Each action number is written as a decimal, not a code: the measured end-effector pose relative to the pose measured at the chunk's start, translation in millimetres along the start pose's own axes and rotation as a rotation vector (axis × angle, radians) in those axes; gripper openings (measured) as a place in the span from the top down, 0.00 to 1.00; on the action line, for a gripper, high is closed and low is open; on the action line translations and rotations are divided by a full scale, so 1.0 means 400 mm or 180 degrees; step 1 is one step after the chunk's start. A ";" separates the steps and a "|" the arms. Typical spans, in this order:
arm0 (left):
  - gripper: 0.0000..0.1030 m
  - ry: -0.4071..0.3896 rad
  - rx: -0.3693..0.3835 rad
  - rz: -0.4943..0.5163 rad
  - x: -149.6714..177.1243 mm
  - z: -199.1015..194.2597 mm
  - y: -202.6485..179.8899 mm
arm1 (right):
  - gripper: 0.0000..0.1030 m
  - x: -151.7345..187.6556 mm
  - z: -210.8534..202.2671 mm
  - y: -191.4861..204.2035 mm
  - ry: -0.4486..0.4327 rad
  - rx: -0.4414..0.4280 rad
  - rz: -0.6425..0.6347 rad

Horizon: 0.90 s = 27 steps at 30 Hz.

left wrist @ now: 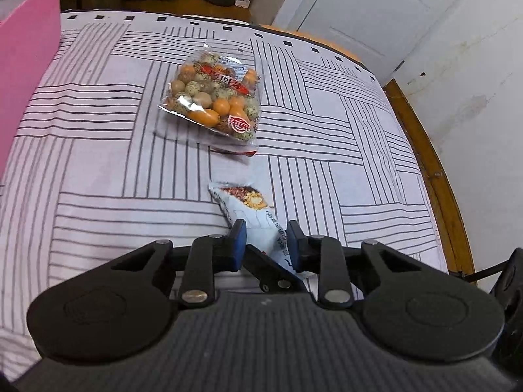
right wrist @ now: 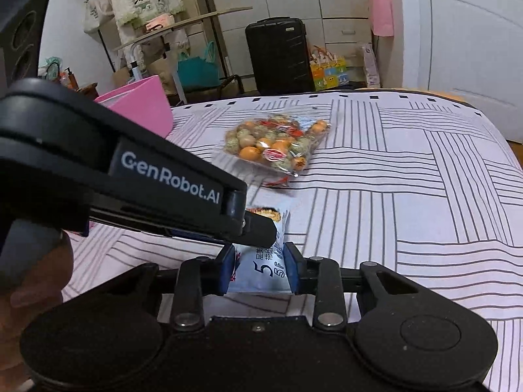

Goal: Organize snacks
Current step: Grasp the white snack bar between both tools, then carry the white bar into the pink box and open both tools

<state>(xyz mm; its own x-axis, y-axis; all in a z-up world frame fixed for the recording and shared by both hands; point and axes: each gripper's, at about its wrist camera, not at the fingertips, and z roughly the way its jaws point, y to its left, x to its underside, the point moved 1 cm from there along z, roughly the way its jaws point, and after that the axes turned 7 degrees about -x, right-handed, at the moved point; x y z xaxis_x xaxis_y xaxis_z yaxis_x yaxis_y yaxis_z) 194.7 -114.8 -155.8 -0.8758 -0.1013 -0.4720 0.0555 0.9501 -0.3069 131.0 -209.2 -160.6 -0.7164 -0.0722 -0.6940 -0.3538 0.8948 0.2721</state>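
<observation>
Both grippers pinch the same pale blue snack packet (right wrist: 261, 269): the right gripper (right wrist: 260, 269) clamps its near end, the left gripper (left wrist: 265, 245) its middle. A clear snack bag (left wrist: 212, 98) lies just beyond them on the striped bed sheet (left wrist: 327, 137).

We look from two fisheye cameras, one on each hand-held gripper, both tilted downward and set close above the bed (left wrist: 98, 170). Our left view faces along the striped sheet toward the foot of the bed and a white door (left wrist: 353, 9), the pink box (left wrist: 26, 65) at its left edge. Our right view faces the same way from slightly further right, taking in more of the room. Both share the clear snack bag (left wrist: 212, 98), the pale blue packet (left wrist: 248, 209) and the pink box.
</observation>
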 end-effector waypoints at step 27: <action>0.75 -0.0712 -0.0369 -0.0376 -0.020 -0.456 0.169 | 0.67 -0.170 -0.143 0.371 -0.0327 -0.0680 -0.1031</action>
<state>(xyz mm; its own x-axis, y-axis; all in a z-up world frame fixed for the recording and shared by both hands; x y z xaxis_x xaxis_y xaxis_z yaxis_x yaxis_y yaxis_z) 117.9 3.9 -21.8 -0.7445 -0.2637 -0.6134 -0.1072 0.9540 -0.2800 92.8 -96.7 -34.8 -0.4873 -0.2814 -0.8267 -0.6762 0.7206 0.1533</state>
